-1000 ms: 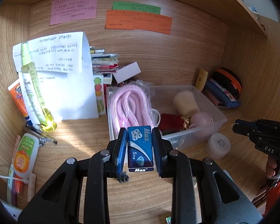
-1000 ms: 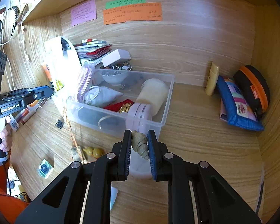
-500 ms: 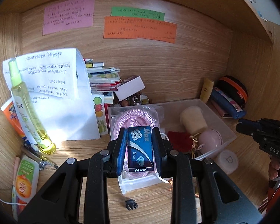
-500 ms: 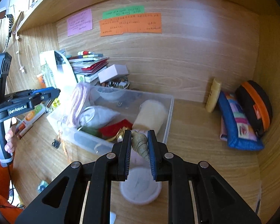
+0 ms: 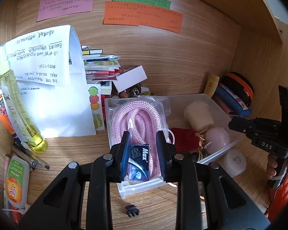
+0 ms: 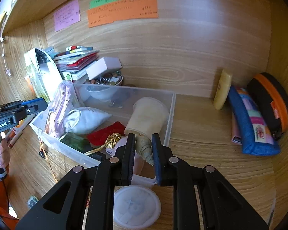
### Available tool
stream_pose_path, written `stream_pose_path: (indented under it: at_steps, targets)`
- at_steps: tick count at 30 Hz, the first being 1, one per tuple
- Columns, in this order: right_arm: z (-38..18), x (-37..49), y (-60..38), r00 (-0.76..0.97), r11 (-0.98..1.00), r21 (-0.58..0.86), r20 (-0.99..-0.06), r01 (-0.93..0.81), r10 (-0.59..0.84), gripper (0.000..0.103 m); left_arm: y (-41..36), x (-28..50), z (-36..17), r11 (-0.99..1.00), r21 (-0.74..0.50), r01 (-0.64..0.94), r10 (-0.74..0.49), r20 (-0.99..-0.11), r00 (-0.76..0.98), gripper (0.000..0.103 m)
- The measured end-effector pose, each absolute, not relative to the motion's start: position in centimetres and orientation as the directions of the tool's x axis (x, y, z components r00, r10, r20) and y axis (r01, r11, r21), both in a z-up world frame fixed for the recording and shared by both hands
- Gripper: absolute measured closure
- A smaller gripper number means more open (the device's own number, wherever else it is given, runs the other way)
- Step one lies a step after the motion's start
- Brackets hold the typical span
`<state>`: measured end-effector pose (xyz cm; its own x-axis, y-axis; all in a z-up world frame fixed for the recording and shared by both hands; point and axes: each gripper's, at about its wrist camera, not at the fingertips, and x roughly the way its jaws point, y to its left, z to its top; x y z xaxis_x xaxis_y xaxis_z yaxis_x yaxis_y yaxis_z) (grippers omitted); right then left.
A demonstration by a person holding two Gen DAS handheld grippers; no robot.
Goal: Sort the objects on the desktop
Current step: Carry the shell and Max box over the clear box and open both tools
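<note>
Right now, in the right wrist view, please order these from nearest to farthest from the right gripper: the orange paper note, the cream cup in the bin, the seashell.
1. Seashell: held between the right gripper's fingers.
2. Cream cup: just beyond, lying in the clear bin.
3. Orange paper note: high on the back wall.

Handwriting on orange note illegible; blue box part-hidden behind left tool's finger.

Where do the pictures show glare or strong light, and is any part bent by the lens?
Left wrist view: sunlight washes out the white paper sheet. Right wrist view: pale glare on the wooden back wall; the shelf edge curves from fisheye distortion.
</note>
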<state>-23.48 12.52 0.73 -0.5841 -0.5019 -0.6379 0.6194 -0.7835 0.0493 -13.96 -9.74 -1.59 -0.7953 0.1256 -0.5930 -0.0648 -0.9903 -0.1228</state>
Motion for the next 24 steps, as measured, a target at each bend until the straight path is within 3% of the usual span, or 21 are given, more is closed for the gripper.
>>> stream_pose_path:
  at_steps: [10, 14, 20, 24]
  targets:
    - [0.1, -23.3, 12.3, -0.591, -0.779, 0.006, -0.648, 0.627, -0.481, 0.087, -9.5, -14.3, -2.1, -0.992, -0.107, -0.062, 0.114, -0.609, -0.785, 0.076]
    - [0.1, -23.1, 12.1, -0.588, -0.773, 0.0, -0.649, 0.634, -0.483, 0.084, -9.7, -14.2, -2.0, -0.992, -0.11, -0.056, 0.112, -0.598, -0.793, 0.07]
    - [0.8, -22.2, 12.1, -0.599, -0.773, -0.006, -0.637, 0.634, -0.486, 0.062, -9.8, -13.8, -1.6, -0.992, -0.111, -0.053, 0.108, -0.579, -0.808, 0.063]
    - [1.4, -21.1, 12.3, -0.611, -0.772, -0.016, -0.622, 0.636, -0.49, 0.031, -9.2, -13.2, -1.1, -0.995, -0.088, -0.051, 0.091, -0.555, -0.827, 0.05]
